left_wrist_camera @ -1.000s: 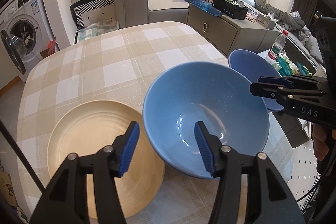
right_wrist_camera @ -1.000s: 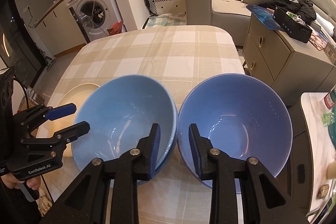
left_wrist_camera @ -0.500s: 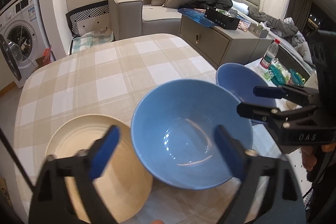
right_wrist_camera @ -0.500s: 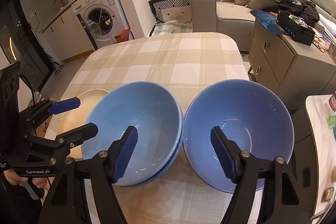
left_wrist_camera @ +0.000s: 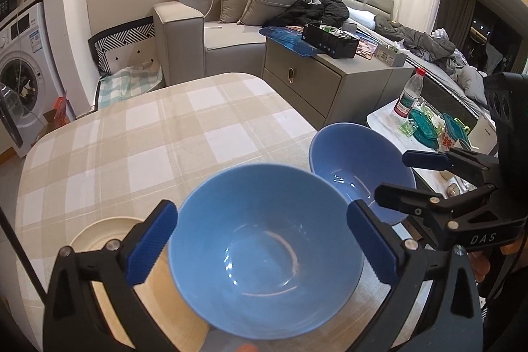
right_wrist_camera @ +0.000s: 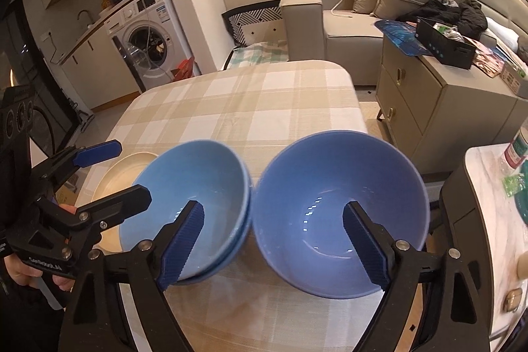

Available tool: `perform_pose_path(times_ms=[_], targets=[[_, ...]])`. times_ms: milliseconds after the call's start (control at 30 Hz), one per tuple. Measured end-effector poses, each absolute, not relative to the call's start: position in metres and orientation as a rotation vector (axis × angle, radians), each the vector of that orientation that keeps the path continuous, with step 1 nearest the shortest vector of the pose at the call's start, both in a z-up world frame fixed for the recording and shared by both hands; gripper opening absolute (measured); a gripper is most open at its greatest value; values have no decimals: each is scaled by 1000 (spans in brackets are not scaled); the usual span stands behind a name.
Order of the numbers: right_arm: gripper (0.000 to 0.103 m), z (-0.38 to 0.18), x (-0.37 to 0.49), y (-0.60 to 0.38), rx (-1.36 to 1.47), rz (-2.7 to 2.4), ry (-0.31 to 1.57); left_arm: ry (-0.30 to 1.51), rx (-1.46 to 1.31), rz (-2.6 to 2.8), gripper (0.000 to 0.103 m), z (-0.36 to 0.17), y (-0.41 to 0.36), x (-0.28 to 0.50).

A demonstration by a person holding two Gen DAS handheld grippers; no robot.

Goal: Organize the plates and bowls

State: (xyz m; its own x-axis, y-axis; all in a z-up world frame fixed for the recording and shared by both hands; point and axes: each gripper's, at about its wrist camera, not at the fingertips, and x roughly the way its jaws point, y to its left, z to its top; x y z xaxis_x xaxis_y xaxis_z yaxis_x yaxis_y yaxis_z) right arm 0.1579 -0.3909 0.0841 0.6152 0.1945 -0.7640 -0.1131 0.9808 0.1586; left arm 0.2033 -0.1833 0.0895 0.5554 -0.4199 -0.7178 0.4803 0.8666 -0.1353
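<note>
A light blue bowl (left_wrist_camera: 264, 240) sits on the checked table, nested on another blue bowl whose rim shows in the right wrist view (right_wrist_camera: 201, 200). A darker blue bowl (left_wrist_camera: 356, 167) stands to its right, also in the right wrist view (right_wrist_camera: 340, 210). A cream plate (left_wrist_camera: 99, 230) lies at the left, partly under the bowl stack (right_wrist_camera: 122, 170). My left gripper (left_wrist_camera: 264, 243) is open wide above the light bowl, holding nothing. My right gripper (right_wrist_camera: 274, 246) is open wide above the near rims of both bowls, empty.
The checked tablecloth (left_wrist_camera: 165, 134) covers the table. Its right edge (right_wrist_camera: 359, 121) is close to the darker bowl. A grey cabinet (right_wrist_camera: 439, 94) and a white side table with a bottle (left_wrist_camera: 409, 98) stand to the right. A sofa (left_wrist_camera: 231, 32) stands behind.
Both grippers have opened wide from nearly shut and pulled back and up from the bowls. The bowls and plate have stayed in place.
</note>
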Motion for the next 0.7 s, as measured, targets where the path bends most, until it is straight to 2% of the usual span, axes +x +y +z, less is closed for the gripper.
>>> perform_pose_path(times_ms=[700], targets=[[89, 62, 163, -482, 232, 18, 929, 886, 144, -583, 102, 76, -260, 247]])
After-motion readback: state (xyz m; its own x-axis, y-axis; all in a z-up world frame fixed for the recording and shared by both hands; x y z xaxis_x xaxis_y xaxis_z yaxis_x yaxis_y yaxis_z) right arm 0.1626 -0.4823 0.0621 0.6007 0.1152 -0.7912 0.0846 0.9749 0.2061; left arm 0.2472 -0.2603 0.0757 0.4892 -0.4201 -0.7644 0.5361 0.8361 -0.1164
